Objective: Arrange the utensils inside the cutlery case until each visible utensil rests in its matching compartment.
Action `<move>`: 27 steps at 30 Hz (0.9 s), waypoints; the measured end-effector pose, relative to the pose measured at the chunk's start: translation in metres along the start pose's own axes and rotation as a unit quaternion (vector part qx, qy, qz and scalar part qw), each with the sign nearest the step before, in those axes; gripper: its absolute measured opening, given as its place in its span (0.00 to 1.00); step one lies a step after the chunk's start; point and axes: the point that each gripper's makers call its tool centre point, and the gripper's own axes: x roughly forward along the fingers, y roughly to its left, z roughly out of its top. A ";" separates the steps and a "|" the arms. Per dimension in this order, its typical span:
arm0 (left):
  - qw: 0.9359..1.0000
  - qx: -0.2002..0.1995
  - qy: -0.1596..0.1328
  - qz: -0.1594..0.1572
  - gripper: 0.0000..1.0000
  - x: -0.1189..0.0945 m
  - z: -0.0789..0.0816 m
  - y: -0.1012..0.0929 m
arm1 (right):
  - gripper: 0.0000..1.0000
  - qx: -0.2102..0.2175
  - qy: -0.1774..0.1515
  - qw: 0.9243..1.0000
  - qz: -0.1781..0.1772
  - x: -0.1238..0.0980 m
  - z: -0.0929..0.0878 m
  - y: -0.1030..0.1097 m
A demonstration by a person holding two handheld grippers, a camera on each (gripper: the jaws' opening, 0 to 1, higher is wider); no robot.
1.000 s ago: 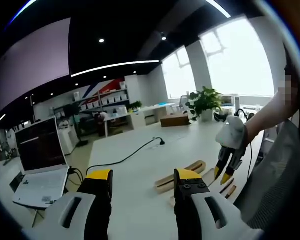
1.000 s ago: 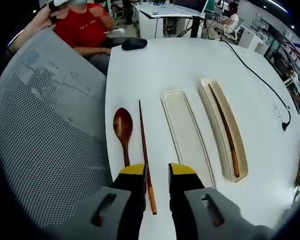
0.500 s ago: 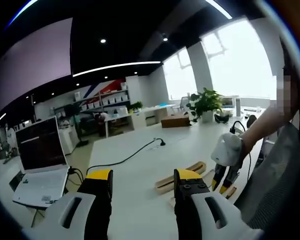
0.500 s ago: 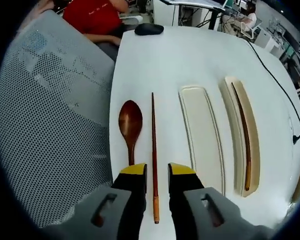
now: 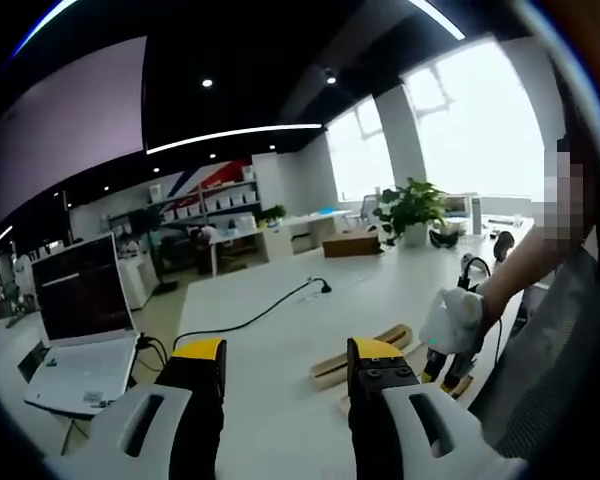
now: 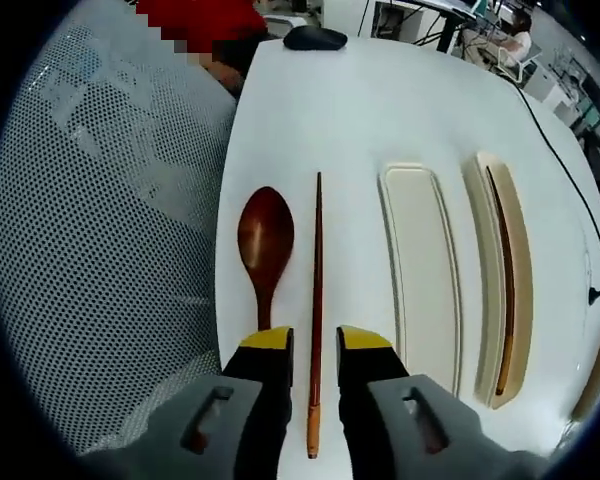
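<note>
In the right gripper view we look down on a white table. Our right gripper hangs over its near edge with the jaws parted and nothing clamped between them. A loose chopstick lies on the table and runs straight up the gap between the two jaws, its lighter orange end nearest us, touching neither jaw as far as we can tell. Just beside it, toward the table's edge with the mesh chair back, lies a dark wooden spoon, bowl away from us, handle passing under the yellow jaw tip.

On the other side of the loose chopstick sits the cutlery case in two pieces. The pale flat half lies nearer, long and shallow, with nothing in it. Beyond that, the deeper wooden half holds a second chopstick lying lengthwise in its trough. A black mouse sits at the far end of the table, and a black cable trails along the far side.

In the left gripper view our left gripper is held level above the table, jaws wide apart, holding nothing. Past it we see the right gripper low over the table near the case pieces. A laptop stands off at the side, and a potted plant stands by the window.
</note>
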 end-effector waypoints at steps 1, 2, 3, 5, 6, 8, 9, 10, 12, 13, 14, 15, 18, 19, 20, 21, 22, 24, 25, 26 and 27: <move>1.000 -0.001 0.000 0.001 0.50 0.000 0.000 0.001 | 0.14 -0.001 0.004 1.000 0.000 0.002 -0.002 0.000; 1.000 -0.004 0.000 0.003 0.50 0.000 0.000 0.002 | 0.14 -0.003 0.006 1.000 -0.001 0.002 -0.003 -0.001; 1.000 -0.006 0.000 0.004 0.50 0.000 -0.001 0.003 | 0.14 -0.005 0.009 1.000 -0.003 0.003 -0.004 -0.002; 1.000 -0.008 0.001 0.004 0.50 0.000 -0.001 0.003 | 0.14 -0.006 0.008 1.000 -0.003 0.004 -0.004 -0.003; 1.000 -0.007 0.001 0.004 0.50 0.000 -0.001 0.003 | 0.14 -0.004 0.009 1.000 -0.001 0.004 -0.004 -0.003; 1.000 -0.003 0.002 0.004 0.50 0.000 -0.001 0.002 | 0.14 -0.008 0.013 1.000 -0.004 0.005 -0.004 -0.004; 1.000 -0.003 0.002 0.004 0.50 0.000 0.000 0.002 | 0.15 -0.012 0.019 1.000 -0.007 0.005 -0.005 -0.003; 1.000 -0.003 0.002 0.005 0.50 0.000 0.000 0.003 | 0.15 -0.014 0.023 1.000 -0.009 0.005 -0.006 -0.003; 1.000 -0.005 0.001 0.008 0.50 -0.001 -0.001 0.004 | 0.15 -0.017 0.022 1.000 -0.010 0.006 -0.004 -0.003; 1.000 -0.006 0.001 0.008 0.50 -0.001 -0.001 0.004 | 0.15 -0.017 0.020 1.000 -0.009 0.006 -0.003 -0.003; 1.000 -0.006 0.002 0.008 0.50 -0.001 -0.001 0.004 | 0.15 -0.017 0.020 1.000 -0.007 0.006 -0.003 -0.002; 1.000 -0.006 0.003 0.008 0.50 -0.001 -0.001 0.004 | 0.15 -0.017 0.021 1.000 -0.007 0.006 -0.003 -0.003; 1.000 -0.004 0.002 0.007 0.50 -0.001 -0.001 0.003 | 0.13 -0.022 0.023 0.999 -0.012 0.007 -0.003 -0.005; 1.000 -0.005 0.003 0.007 0.50 -0.001 -0.001 0.003 | 0.13 -0.021 0.024 0.999 -0.013 0.007 -0.003 -0.005; 1.000 -0.005 0.003 0.006 0.50 -0.001 -0.001 0.003 | 0.13 -0.019 0.024 0.999 -0.014 0.007 -0.003 -0.005; 1.000 -0.005 0.000 0.008 0.50 -0.001 0.000 0.003 | 0.14 -0.018 0.023 0.999 -0.015 0.007 -0.003 -0.005; 1.000 -0.007 -0.002 0.008 0.50 -0.001 0.001 0.004 | 0.14 -0.017 0.023 0.999 -0.015 0.007 -0.003 -0.004; 1.000 -0.009 -0.002 0.010 0.50 -0.002 0.001 0.005 | 0.14 -0.023 0.024 0.999 -0.017 0.007 -0.003 -0.004; 1.000 -0.010 -0.001 0.009 0.50 -0.001 0.000 0.004 | 0.14 -0.033 0.029 0.999 -0.018 0.007 -0.002 -0.004; 1.000 -0.009 0.000 0.008 0.50 -0.001 0.000 0.004 | 0.14 -0.032 0.031 0.999 -0.018 0.007 -0.002 -0.003; 1.000 -0.006 0.000 0.007 0.50 -0.001 0.000 0.003 | 0.14 -0.028 0.033 0.999 -0.018 0.007 -0.002 -0.004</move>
